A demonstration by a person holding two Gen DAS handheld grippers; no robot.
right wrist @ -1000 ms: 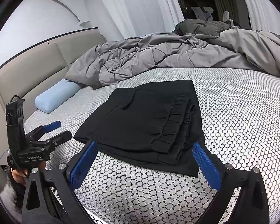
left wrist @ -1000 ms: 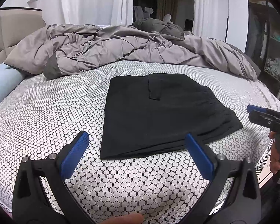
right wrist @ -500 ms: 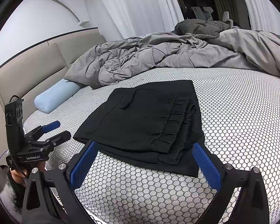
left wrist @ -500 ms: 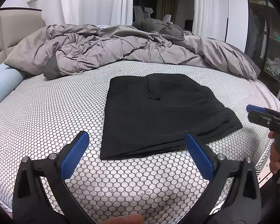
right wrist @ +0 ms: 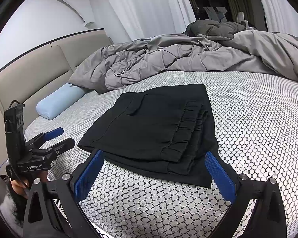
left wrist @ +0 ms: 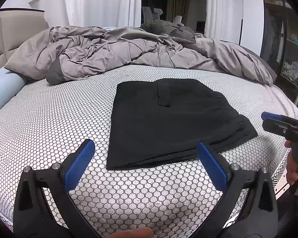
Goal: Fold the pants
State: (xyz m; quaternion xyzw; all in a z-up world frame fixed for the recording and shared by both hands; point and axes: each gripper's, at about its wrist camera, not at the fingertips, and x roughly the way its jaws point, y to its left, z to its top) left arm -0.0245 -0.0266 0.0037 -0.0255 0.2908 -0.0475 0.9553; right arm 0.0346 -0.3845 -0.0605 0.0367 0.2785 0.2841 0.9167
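Black pants (left wrist: 168, 123) folded flat mid-frame on the bed (left wrist: 49, 123), below the duvet (left wrist: 129, 53). Soft, light, limp, likely to sag and slide layer on layer; best pinched through all layers at a near corner. Left gripper (left wrist: 145, 166) and right gripper (right wrist: 155, 170) both spread wide, empty, short of the cloth. Gathered waistband (right wrist: 188, 130) clearer in right view; shelves (left wrist: 288, 49) at far right only in left view.

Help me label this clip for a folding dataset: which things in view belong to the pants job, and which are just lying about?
Part of the job:
black pants, folded flat on the mattress
left gripper, open and empty
right gripper, open and empty

Just lying about:
grey duvet, bunched behind
blue bolster by the headboard
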